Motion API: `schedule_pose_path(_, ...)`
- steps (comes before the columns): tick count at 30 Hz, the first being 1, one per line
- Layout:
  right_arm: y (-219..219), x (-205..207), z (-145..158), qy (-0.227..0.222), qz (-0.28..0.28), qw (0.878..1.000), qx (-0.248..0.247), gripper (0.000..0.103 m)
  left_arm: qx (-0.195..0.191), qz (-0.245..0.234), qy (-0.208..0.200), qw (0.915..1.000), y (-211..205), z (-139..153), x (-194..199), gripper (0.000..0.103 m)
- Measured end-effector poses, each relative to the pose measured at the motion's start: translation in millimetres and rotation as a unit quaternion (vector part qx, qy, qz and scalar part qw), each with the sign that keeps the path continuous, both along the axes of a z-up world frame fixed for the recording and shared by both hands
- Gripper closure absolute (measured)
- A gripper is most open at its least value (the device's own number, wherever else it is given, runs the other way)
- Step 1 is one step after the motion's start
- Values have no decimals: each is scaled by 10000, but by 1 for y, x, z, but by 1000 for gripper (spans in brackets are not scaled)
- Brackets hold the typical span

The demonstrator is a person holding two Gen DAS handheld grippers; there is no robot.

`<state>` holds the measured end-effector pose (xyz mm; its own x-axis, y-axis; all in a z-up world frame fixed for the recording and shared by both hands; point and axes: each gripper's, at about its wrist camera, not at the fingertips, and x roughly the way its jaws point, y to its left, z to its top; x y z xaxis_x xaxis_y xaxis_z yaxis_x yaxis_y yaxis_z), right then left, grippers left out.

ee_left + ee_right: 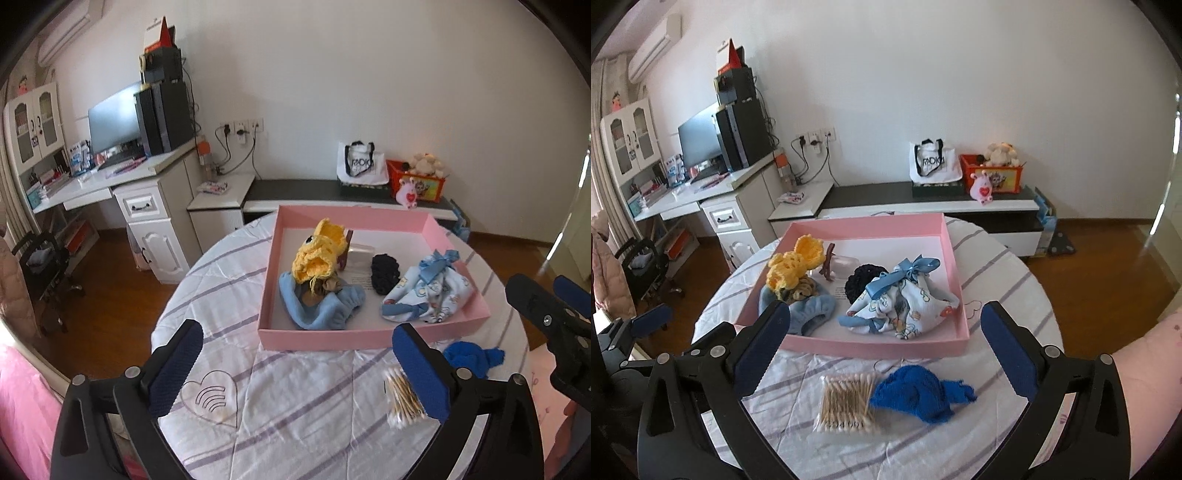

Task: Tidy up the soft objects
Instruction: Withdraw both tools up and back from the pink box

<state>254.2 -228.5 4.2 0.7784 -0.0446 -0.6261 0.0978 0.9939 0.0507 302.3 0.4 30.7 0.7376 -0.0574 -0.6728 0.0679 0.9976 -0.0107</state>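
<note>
Both grippers' jaws gape wide and empty; left gripper (297,373) partly hides the cotton swabs (402,400).

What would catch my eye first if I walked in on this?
Probably the pink box on the striped round table, full of soft things: a yellow knitted piece and a blue-ribboned cloth bundle. In front of it lie a blue knitted piece and a cotton swab pack.
</note>
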Motion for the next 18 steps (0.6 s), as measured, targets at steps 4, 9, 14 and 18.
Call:
schedule_pose_path(4,-1,-20,11,-152,-12,9999,43,0,-19,20,-185,9998,1,10,-26,0)
schedule_pose_path(9,-1,-40,24,-355,-78,9993,-10,0,-116,21,-442,9990,5,26,-53,0)
schedule_pose_path(14,4,-63,38,-574,-80,9982,-146,0,-154,63,-691,9975,12,41,-80,0)
schedule_pose_path(18,8,-79,49,-772,27,9969,-155,0,-252,12,-848,9961,18,50,-98,0)
